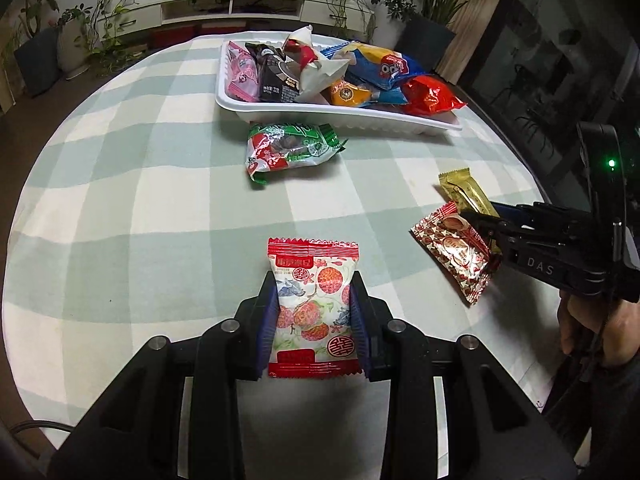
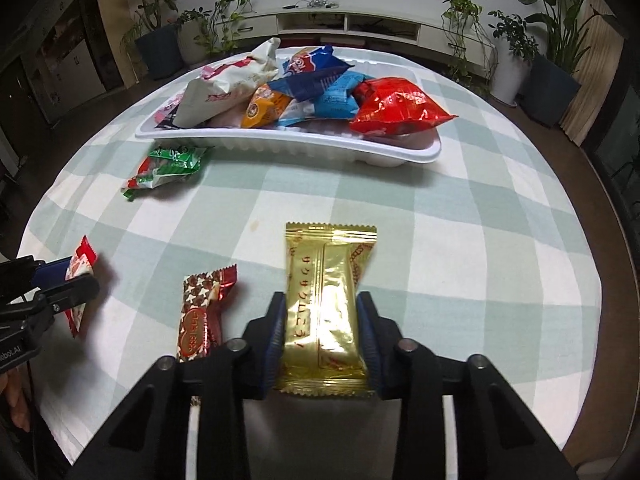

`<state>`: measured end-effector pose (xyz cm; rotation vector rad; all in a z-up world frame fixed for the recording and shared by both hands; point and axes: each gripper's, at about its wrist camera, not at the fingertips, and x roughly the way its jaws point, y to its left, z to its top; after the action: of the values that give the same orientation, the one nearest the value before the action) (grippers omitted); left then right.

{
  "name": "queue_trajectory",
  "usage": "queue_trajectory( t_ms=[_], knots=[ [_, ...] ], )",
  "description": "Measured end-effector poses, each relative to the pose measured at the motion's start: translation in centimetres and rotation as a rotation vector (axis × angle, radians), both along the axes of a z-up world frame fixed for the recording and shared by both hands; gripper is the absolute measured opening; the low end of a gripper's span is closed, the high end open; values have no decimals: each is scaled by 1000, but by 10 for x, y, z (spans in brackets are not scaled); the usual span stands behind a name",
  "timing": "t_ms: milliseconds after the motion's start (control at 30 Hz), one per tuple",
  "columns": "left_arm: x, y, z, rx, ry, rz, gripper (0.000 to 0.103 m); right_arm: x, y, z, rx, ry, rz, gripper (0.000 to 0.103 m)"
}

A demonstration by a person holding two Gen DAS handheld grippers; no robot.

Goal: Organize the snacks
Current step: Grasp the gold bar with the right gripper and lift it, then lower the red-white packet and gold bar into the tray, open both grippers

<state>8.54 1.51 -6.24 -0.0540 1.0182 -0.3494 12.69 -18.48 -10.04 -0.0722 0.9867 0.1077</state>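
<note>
My left gripper [image 1: 314,284] is shut on a white packet with red ends and lychee print [image 1: 312,272], blue pads pressing both long sides. In the right wrist view the left gripper [image 2: 78,280] holds this lychee packet [image 2: 82,260] just off the cloth. My right gripper [image 2: 322,300] is shut on a gold wafer packet [image 2: 326,280]; the left wrist view shows the right gripper [image 1: 478,216] at the gold packet's [image 1: 462,190] near end. A red star-print packet [image 2: 202,312] lies just left of it. A white tray [image 2: 280,140] holds several snack packets.
A green and red packet [image 1: 292,148] lies loose on the checked tablecloth [image 1: 160,208] in front of the tray [image 1: 320,110]. The star-print packet [image 1: 456,248] touches the right gripper's fingers. A person's hand [image 1: 592,328] grips the right tool. Potted plants and a low cabinet stand beyond the round table.
</note>
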Motion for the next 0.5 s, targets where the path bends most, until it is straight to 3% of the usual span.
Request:
queue_trajectory(
  t_ms=[167, 500],
  knots=[
    [1, 0, 1, -19, 0, -5, 31, -3, 0, 1, 12, -1, 2, 33],
    [12, 14, 28, -110, -38, 17, 30, -14, -35, 32, 196, -67, -87, 33]
  ],
)
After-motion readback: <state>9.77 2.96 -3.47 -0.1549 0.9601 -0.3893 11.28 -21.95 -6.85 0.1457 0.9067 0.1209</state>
